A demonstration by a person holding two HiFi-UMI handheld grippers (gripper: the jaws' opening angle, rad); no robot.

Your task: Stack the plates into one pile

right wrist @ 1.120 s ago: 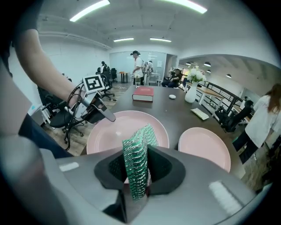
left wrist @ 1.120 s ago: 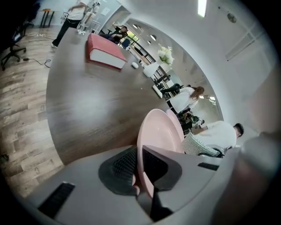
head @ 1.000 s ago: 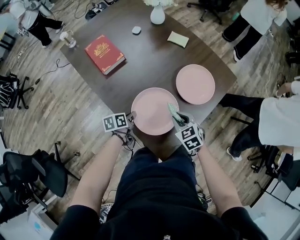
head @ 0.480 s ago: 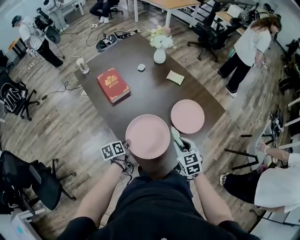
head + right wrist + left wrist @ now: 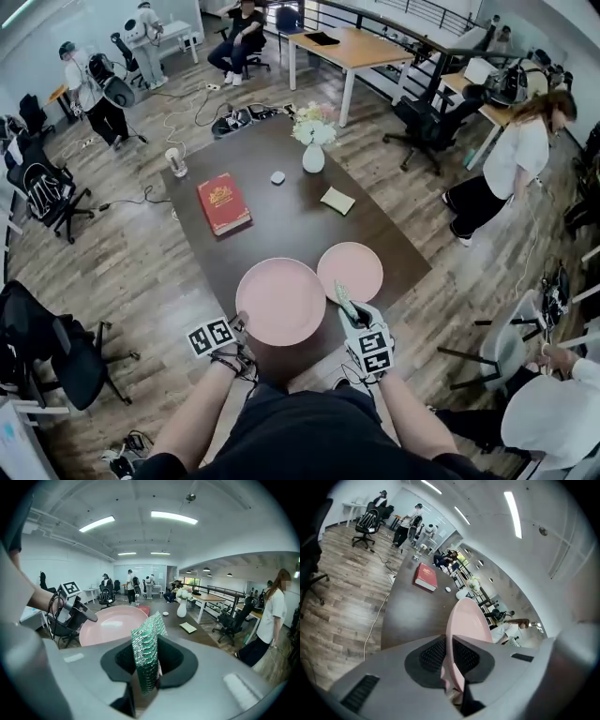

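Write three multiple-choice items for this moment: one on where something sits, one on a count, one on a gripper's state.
1. Where is the red book?
A) on the dark table, beyond the plates
B) on top of a plate
C) under a plate

2. How many pink plates are in view?
A) one
B) two
C) four

3. The left gripper is:
A) open and empty
B) shut on a plate's rim
C) shut on the red book

Answers:
1 A: the head view shows the book lying flat on the table past both plates.
2 B: one plate is held and one lies on the table beside it.
3 B: the left gripper view shows its pads pressed on a pink rim.
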